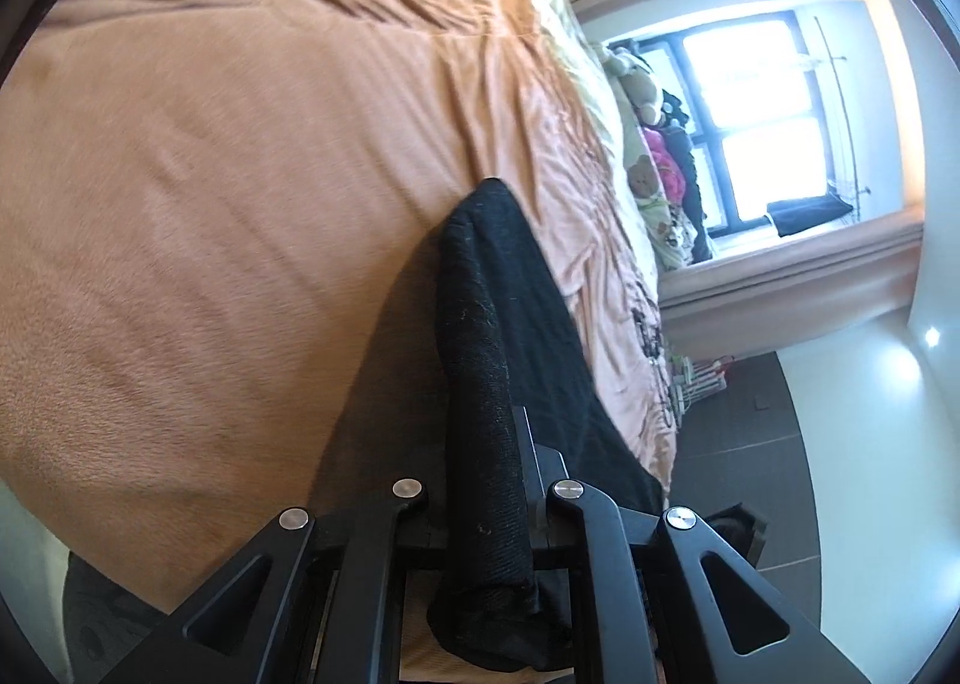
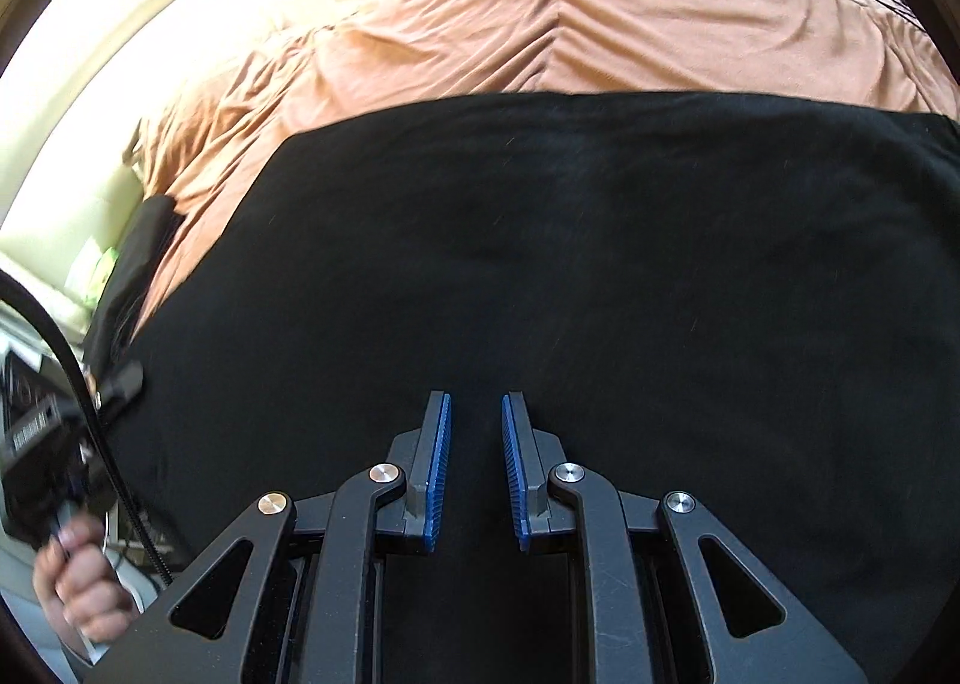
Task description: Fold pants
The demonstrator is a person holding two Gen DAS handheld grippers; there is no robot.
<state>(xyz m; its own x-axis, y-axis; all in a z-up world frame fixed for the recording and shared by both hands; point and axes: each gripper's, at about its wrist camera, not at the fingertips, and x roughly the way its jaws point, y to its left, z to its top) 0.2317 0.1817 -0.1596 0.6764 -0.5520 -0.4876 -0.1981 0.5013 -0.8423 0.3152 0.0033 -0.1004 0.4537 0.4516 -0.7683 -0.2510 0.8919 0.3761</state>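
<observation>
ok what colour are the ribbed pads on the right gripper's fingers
Blue, on the right gripper finger pads, clearest in the right wrist view.

Lighting: daylight is pouring through the window (image 1: 762, 120), blowing its panes out to white glare. Bedspread (image 1: 210, 204) is showing motion blur in the left wrist view; the black pants (image 2: 540, 264) are losing detail to darkness. Fisheye bending and dark vignetting are ringing both frames.

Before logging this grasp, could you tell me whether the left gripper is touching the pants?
Touching. In the left wrist view, the left gripper is shut on a bunched fold of the black pants, which runs between its fingers.
</observation>
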